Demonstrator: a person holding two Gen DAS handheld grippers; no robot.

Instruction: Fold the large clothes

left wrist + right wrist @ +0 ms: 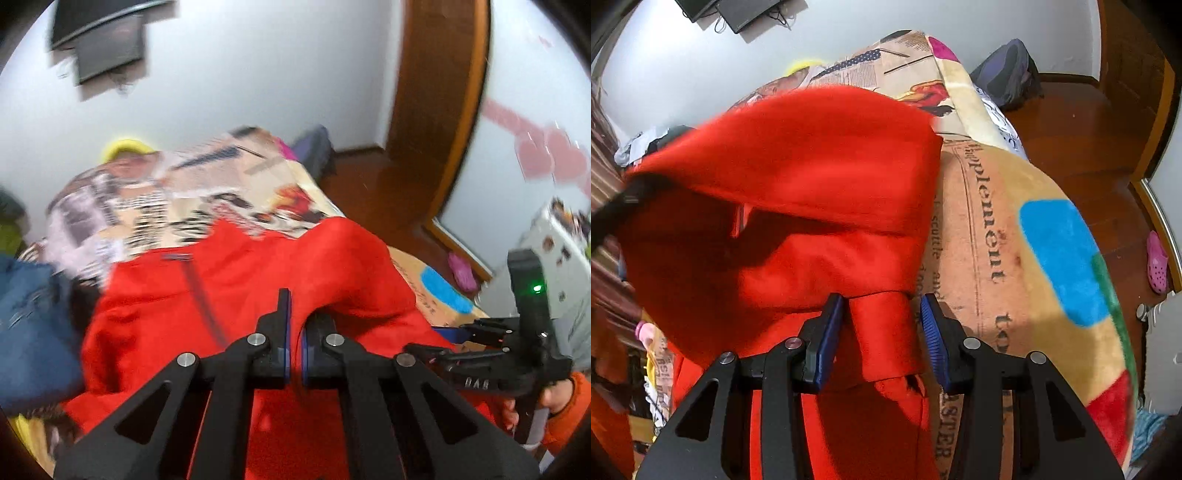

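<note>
Left gripper (294, 334) is pinching a fold of the red garment (229, 295), lying bunched on the newspaper-print blanket (993, 221) over the bed. Right gripper (882, 332) is standing with its jaws parted around a red strip, pads (932, 325) not pressing it.

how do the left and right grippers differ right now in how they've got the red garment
The left gripper has its jaws nearly together, pinching a thin edge of the red garment. The right gripper has its jaws spread wide, a thick bunched strip of cloth sitting loose between them. Both have black frames and blue pads, above the patterned blanket.
</note>
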